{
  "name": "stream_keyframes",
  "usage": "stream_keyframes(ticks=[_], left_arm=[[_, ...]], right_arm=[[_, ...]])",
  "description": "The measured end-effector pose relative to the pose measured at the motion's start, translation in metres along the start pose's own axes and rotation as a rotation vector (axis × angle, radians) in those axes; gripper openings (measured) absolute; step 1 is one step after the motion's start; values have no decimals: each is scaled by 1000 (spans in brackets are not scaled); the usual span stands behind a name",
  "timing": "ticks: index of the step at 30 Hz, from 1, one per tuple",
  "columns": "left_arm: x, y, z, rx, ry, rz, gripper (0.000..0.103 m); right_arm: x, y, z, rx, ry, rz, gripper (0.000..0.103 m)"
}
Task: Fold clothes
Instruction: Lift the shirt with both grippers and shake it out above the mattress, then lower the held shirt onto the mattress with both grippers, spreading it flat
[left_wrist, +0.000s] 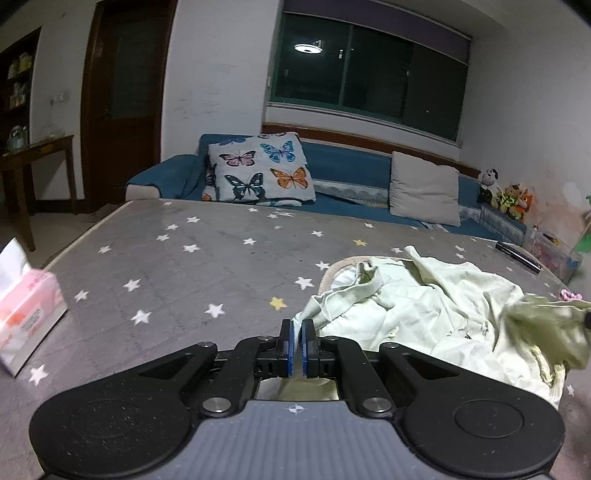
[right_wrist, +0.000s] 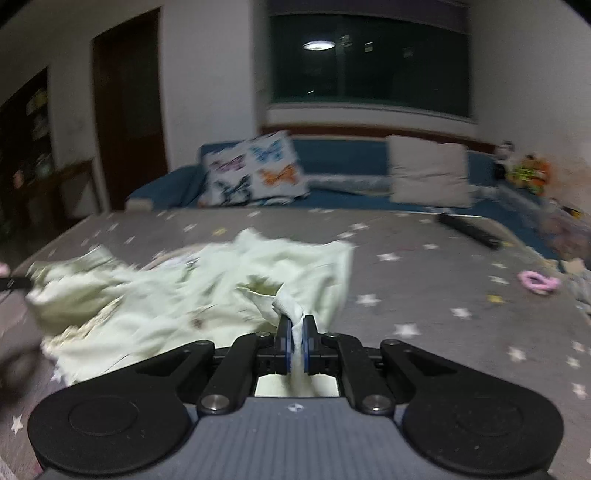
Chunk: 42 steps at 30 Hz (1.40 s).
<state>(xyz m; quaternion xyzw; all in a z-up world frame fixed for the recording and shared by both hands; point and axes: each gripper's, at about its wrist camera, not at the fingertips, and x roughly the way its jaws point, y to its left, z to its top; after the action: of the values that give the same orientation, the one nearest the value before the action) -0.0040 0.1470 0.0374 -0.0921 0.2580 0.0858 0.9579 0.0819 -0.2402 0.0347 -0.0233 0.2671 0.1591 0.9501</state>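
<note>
Just garment (right_wrist: 177, 306) in both jaws.

garment (left_wrist: 424, 314) on table (left_wrist: 184, 258), sofa (left_wrist: 347, 162) behind

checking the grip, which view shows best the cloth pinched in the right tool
The right wrist view: the right tool is shut on a bunched fold of the pale green garment. The left wrist view shows the garment sharper, but that grip only as a blur.

Pale green garment (left_wrist: 436, 314) is soft, wrinkled cloth; starred tablecloth (left_wrist: 192, 266) looks matt.
</note>
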Motion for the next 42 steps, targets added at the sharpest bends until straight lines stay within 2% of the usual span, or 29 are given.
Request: stream_keyframes(ticks=[6,10,17,21,23,25,26,32,42], left_arm=[[-25,27,-8,-85,20,23,4],[-41,48,-17,-138,46,53,4],[-42,67,-37,-152,145,108,5],[-46,65,-34,-115,137,120,8],[-49,63,-31,-94,118,118,11],[-51,62,-26,-77,107,124,29],[-51,60,-22,-63,101,129,30],[-34,44,-1,-7,86,97,30],[34,-7,32,108,128,33,30]], right_arm=[[-28,-45,-11,122,-37,-81,5],[-44,-69,-24,197,-32,-117,5],[-41,-102,-64,298,136,-159,5],[-41,-112,-69,286,171,-171,10],[-44,-113,-63,262,160,-176,12],[-47,-111,-54,234,140,-184,12],[-49,-110,-51,223,131,-186,12],[-34,-91,-21,147,117,-121,12],[45,-42,26,73,157,68,12]])
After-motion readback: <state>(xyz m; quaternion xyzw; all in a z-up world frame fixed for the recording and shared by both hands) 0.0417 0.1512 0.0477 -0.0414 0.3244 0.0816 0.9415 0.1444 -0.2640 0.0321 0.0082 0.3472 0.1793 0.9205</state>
